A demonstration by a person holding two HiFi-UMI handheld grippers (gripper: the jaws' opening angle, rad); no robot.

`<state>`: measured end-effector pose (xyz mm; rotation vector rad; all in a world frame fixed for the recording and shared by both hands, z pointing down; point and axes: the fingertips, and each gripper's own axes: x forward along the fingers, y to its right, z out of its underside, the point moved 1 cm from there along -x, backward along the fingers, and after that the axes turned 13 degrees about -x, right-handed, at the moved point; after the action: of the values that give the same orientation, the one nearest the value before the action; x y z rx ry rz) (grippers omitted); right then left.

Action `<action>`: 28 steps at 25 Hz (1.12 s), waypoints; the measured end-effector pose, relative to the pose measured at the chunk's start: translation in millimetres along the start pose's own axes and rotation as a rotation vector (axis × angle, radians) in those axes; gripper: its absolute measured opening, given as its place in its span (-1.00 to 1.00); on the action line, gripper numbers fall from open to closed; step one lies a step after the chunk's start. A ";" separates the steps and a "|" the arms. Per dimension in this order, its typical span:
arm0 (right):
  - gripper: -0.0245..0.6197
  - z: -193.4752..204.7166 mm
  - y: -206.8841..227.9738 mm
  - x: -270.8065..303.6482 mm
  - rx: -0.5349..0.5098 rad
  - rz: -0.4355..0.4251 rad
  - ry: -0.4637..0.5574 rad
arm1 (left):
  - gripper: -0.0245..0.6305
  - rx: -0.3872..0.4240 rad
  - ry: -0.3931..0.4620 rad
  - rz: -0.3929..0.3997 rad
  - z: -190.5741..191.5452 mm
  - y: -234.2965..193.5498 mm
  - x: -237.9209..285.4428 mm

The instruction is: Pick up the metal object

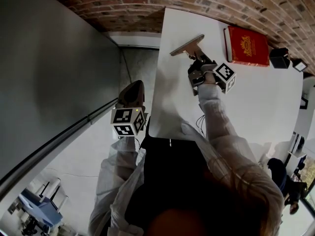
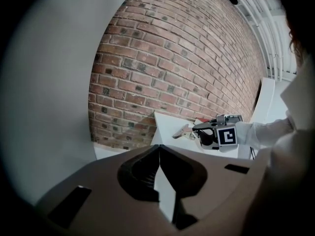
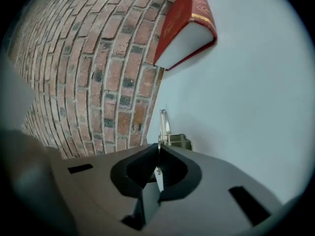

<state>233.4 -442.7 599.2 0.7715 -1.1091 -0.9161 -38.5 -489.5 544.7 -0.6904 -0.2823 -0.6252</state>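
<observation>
Prob. an office/studio-type workspace, not a home: bare brick wall [image 1: 147, 4], plain white table [image 1: 256, 97] w/ red book [image 1: 247, 45], grey partition [image 1: 49, 73], equip. on stands [image 1: 35, 209].

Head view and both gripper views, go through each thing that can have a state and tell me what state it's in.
metal object: clamped at one end by the right gripper; lifted or not, cannot tell.
right gripper: fingers shut on the metal object.
left gripper: fingers shut, empty, held beside the table.
red book: closed, lying flat on the table.
</observation>
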 end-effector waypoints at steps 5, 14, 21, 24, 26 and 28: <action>-0.88 3.9 -2.1 -6.2 -0.005 0.003 0.007 | -0.87 -0.001 -0.001 0.006 0.3 0.0 -5.9; -0.88 13.4 -23.5 -29.6 -0.093 -0.039 0.004 | -0.87 0.019 0.012 0.034 -0.9 1.3 -23.0; -0.88 21.9 -40.3 -60.2 -0.144 -0.080 0.039 | -0.87 0.064 0.044 0.081 -10.2 9.5 -37.9; -0.88 26.0 -51.6 -77.2 -0.181 -0.106 0.044 | -0.87 0.079 0.060 0.099 -13.9 16.7 -46.9; -0.88 29.1 -61.3 -88.4 -0.209 -0.121 0.051 | -0.87 0.084 0.075 0.106 -17.3 20.6 -54.4; -0.88 31.6 -71.7 -100.5 -0.252 -0.137 0.055 | -0.87 0.085 0.091 0.110 -19.3 25.7 -62.3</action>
<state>169.6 -385.0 505.1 0.6657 -0.8797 -1.1196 -70.6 -459.5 490.1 -0.5897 -0.1842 -0.5346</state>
